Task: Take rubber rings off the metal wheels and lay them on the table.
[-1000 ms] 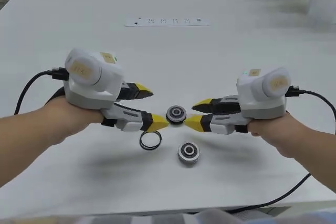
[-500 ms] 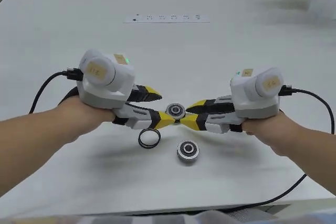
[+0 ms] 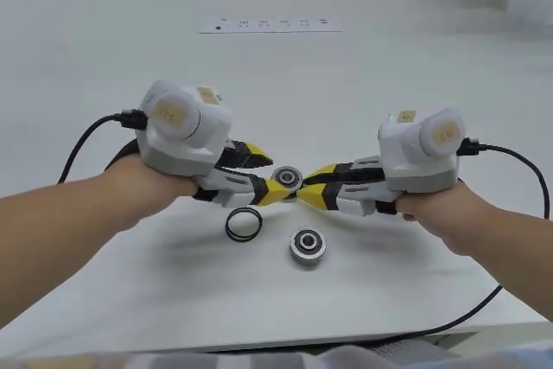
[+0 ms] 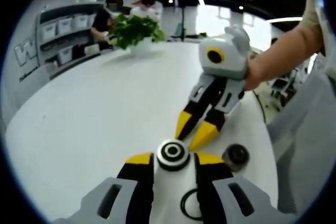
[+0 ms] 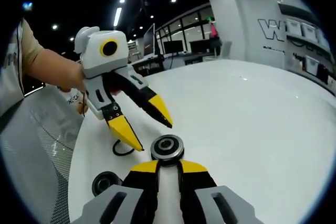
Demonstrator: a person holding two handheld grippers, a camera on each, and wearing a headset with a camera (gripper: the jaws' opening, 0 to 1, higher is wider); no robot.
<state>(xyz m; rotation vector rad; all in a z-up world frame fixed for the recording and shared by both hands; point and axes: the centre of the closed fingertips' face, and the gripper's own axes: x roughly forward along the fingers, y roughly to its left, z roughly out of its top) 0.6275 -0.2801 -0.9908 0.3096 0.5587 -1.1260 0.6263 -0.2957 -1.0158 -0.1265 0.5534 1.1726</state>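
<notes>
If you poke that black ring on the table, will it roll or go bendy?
The black ring lies flat, so it probably won't roll. It looks thin and hollow, so it likely bends easily and feels light.

Wheels [image 3: 308, 245] shiny metal; loose ring [image 3: 244, 224] matt rubber.

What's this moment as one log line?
left gripper open at wheel | right gripper open opposite | loose ring lying flat | second wheel untouched

bright overhead lighting, soft shadows, fisheye distortion
</notes>
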